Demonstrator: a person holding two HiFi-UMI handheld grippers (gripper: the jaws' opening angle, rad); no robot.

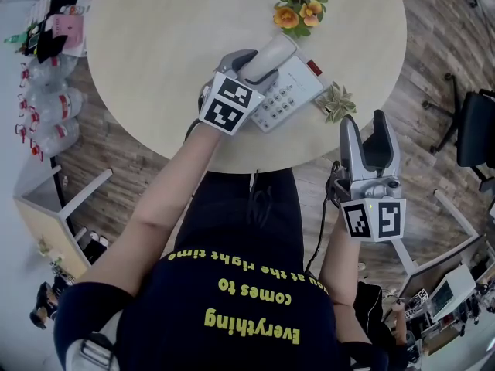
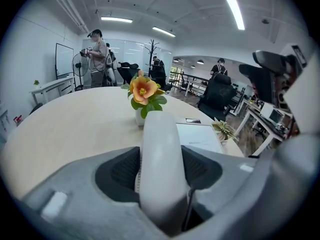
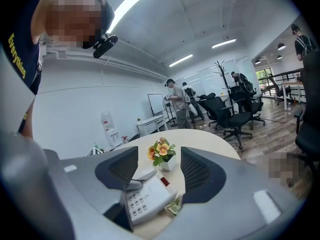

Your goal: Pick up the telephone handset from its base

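A white telephone base [image 1: 292, 93] with a keypad stands near the front edge of the round table [image 1: 155, 68]. Its pale handset [image 1: 272, 55] lies along the base's left side. My left gripper [image 1: 251, 68] reaches over the handset's near end. In the left gripper view the handset [image 2: 161, 154] fills the gap between the two dark pads, and both pads touch its sides. My right gripper [image 1: 370, 141] hangs off the table's front right edge, open with nothing in it. In the right gripper view the phone base [image 3: 150, 199] lies beyond the spread jaws of that gripper [image 3: 159, 170].
A small pot of orange flowers [image 1: 300, 10] stands just behind the phone. A little green plant [image 1: 337, 101] sits at the phone's right. Office chairs [image 1: 473, 126], desks and several people fill the room around the table.
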